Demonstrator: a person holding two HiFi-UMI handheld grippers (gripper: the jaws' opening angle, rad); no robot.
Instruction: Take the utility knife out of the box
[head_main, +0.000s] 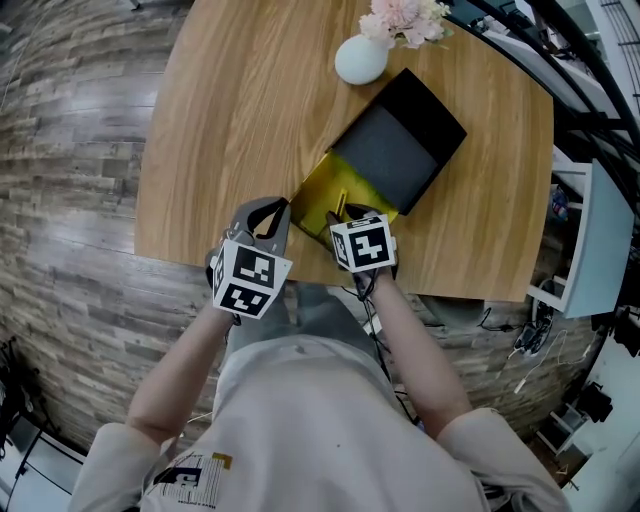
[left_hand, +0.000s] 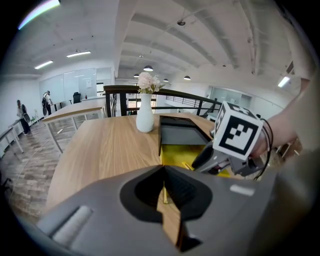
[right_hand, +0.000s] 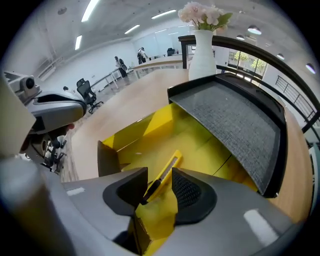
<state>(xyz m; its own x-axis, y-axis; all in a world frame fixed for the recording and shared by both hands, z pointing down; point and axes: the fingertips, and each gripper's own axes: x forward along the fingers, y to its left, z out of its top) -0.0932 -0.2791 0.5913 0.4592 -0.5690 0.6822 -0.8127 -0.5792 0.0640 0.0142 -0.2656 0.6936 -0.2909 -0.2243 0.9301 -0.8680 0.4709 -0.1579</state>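
A black box lies on the wooden table with its grey-lined lid (head_main: 400, 140) swung back and its yellow inside (head_main: 318, 195) showing. The yellow utility knife (right_hand: 164, 172) lies flat on the yellow floor; in the head view the knife (head_main: 340, 207) is a thin strip. My right gripper (right_hand: 159, 187) points steeply down into the box, open, with the knife's near end in the gap between its jaws and neither pad pressing on it. My left gripper (left_hand: 163, 172) hovers over bare table just left of the box, tips together, nothing in it.
A white vase (head_main: 360, 58) with pink flowers stands at the far side, just beyond the lid. The table's near edge (head_main: 200, 262) runs right under both grippers. Railings and a white shelf unit (head_main: 585, 245) stand to the right of the table.
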